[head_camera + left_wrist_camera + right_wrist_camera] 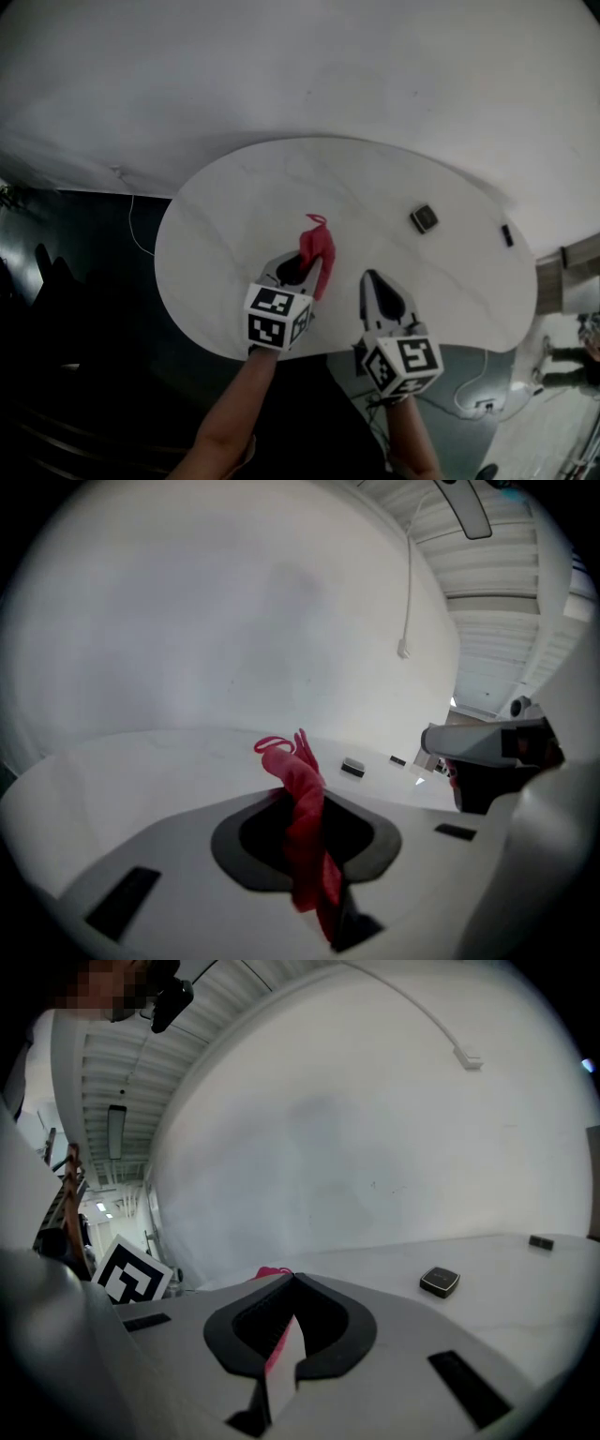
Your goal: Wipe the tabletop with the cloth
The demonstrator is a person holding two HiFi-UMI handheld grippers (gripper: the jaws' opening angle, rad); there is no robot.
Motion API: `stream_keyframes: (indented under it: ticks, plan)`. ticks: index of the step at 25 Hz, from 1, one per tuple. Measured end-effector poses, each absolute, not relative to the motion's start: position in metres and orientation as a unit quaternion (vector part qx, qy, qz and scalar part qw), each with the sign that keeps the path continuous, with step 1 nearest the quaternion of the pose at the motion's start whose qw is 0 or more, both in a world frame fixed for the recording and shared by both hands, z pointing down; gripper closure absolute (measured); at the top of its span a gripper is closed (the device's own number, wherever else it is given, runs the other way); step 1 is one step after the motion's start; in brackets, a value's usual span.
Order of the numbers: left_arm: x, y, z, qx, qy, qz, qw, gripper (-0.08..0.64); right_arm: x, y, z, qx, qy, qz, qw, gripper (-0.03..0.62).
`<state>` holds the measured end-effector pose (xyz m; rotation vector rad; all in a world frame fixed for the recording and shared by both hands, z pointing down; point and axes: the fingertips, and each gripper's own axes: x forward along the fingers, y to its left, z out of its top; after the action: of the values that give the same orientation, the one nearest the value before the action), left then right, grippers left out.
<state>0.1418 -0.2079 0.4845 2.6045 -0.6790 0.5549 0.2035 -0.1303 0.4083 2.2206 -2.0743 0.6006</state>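
Observation:
A red cloth (317, 246) is bunched into a strip and pinched between the jaws of my left gripper (314, 264), which is shut on it over the white tabletop (225, 216). In the left gripper view the cloth (302, 785) runs through the jaws of the left gripper (298, 803) and sticks up past their tips. My right gripper (372, 276) hovers just to the right, above the table's near edge, shut with nothing held. In its own view the right gripper (292, 1279) has its jaws together, and a bit of the cloth (272, 1272) shows beyond them.
A small black square device (424, 218) lies on the table's right half, and a thin black item (506, 235) lies near the right edge. A white wall rises behind the table. Dark floor with a cable (136, 230) lies to the left.

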Motion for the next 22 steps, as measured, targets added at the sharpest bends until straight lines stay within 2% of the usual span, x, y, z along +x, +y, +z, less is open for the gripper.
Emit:
stream_keyframes:
  ticks: [6, 10, 16, 22]
  plan:
    - [0.195, -0.201, 0.516, 0.926, -0.210, 0.254, 0.186, 0.494, 0.224, -0.126, 0.417, 0.726, -0.653, 0.211, 0.028, 0.589]
    - [0.200, -0.201, 0.547, 0.910, -0.206, 0.312, 0.177, 0.494, 0.226, -0.125, 0.425, 0.727, -0.651, 0.218, 0.033, 0.589]
    - [0.165, -0.219, 0.563, 0.893, -0.244, 0.333, 0.177, 0.494, 0.210, -0.138, 0.428, 0.709, -0.669, 0.220, 0.041, 0.589]
    - [0.087, -0.239, 0.566, 0.871, -0.308, 0.340, 0.177, 0.494, 0.160, -0.167, 0.429, 0.661, -0.715, 0.220, 0.051, 0.589]
